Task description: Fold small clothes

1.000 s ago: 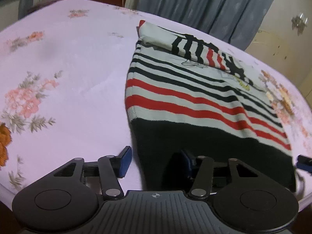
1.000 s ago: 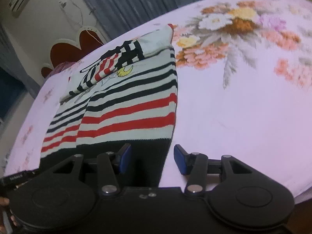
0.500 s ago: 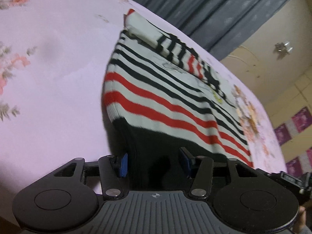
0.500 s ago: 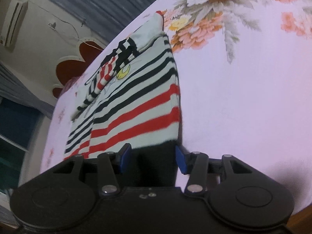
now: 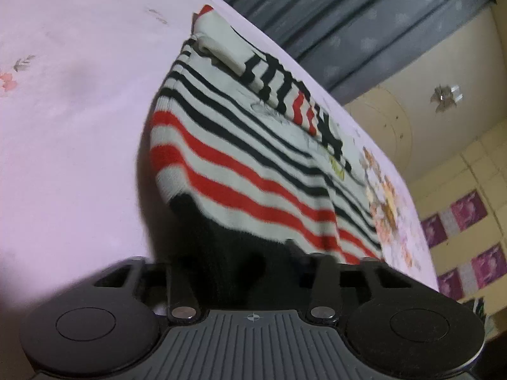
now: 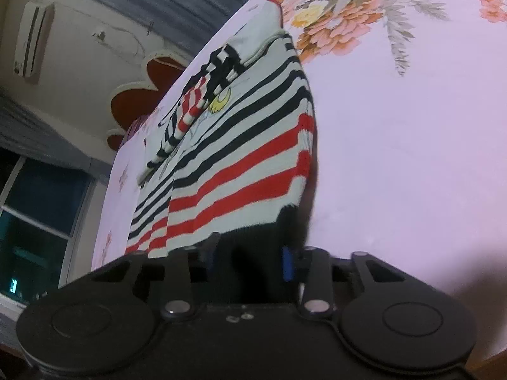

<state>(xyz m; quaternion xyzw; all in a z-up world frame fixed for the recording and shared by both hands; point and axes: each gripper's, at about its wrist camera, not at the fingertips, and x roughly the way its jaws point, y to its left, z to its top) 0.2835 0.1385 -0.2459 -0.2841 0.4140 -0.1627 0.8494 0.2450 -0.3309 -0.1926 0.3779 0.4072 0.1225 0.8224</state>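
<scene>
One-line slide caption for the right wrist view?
Right claw closing on the black hem of a striped sweater lying on a floral pink bedsheet.

One striped sweater [image 5: 240, 171] lies on one bed sheet [image 5: 73, 120] printed with flowers, and that sweater shows two sleeves folded across its top, one red-tipped cuff [image 6: 269, 15] and one small yellow patch [image 6: 221, 103] on the chest. Two grippers are in view, the left gripper [image 5: 231, 253] and the right gripper [image 6: 250, 253], each with two fingers closing on the single black hem band of the sweater. Around the bed there is one grey curtain [image 5: 364, 15], one air conditioner [image 6: 31, 44], one window [image 6: 41, 221] and one red headboard [image 6: 139, 95].
</scene>
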